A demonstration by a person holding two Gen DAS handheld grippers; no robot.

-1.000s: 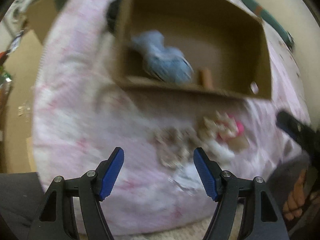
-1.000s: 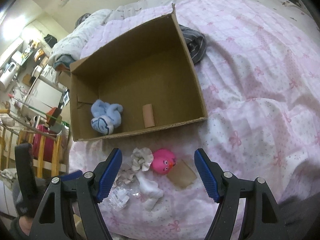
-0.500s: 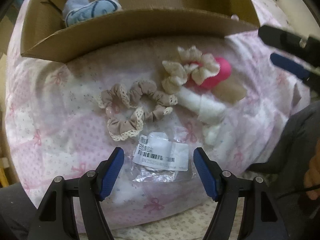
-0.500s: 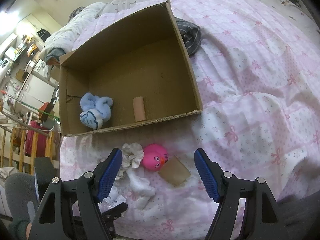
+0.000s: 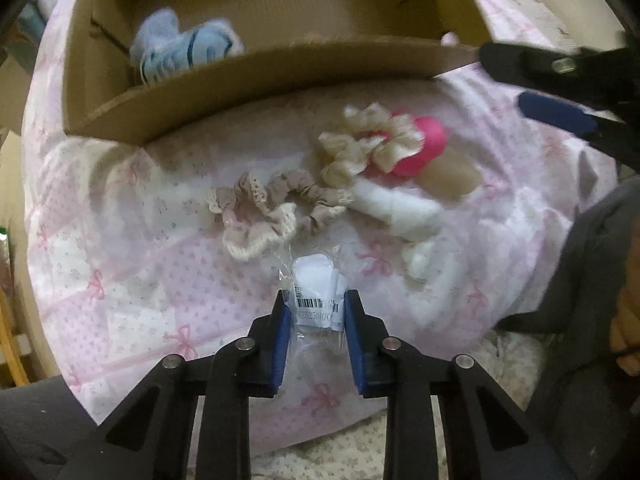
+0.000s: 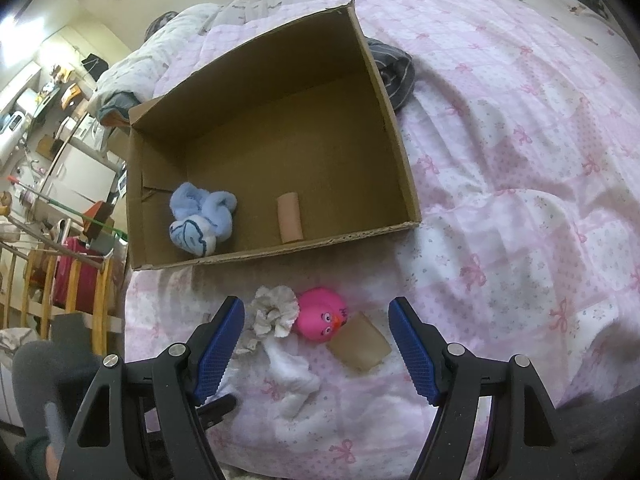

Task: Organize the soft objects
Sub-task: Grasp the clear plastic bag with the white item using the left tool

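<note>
Pink quilted bed [image 6: 520,160]: left gripper [image 5: 314,316] clamped on clear packet [image 5: 318,300]; right gripper [image 6: 316,344] spread wide, pink duck [image 6: 320,314] between fingers.

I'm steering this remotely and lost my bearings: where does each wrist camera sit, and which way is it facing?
Left wrist: rides the left gripper, low over the pink quilt, facing the cardboard box; its fingers clamp a clear packet; a dark sleeve shows.
Right wrist: rides the open right gripper, higher, looking down into the box; a grey sleeve shows.
Both share the blue sock, pink duck and cream scrunchie.
</note>
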